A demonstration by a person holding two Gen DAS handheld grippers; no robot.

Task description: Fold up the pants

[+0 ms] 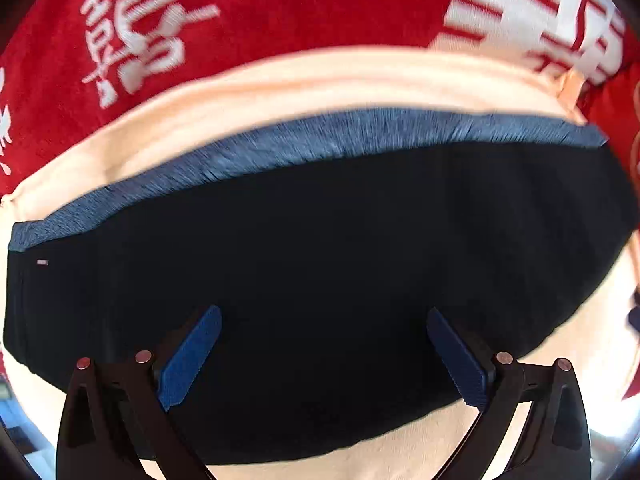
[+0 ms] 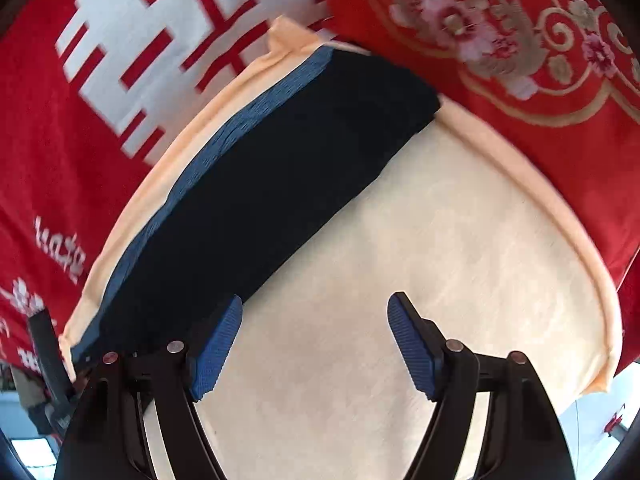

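Left wrist view: pants (image 1: 320, 280), folded into dark band on cream cushion (image 1: 280, 80), long axis 9 to 3 o'clock, directly under left gripper (image 1: 324, 354), jaws wide, empty. Right gripper (image 2: 316, 340) wide, empty, over bare cushion; pants at 10 o'clock. Left nearer.

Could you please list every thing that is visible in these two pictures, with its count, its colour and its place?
pants: one, black with a blue waistband, folded into a band, lying on the cream cloth along its far edge.
cream cloth: one, cream with a peach hem, spread under the pants.
red blanket: one, red with white characters, beyond the cream cloth.
red flowered cloth: one, red with gold and pink flowers, at the upper right in the right wrist view.
left gripper: one, black with blue pads, open, above the pants.
right gripper: one, black with blue pads, open, above the cream cloth, beside the pants.
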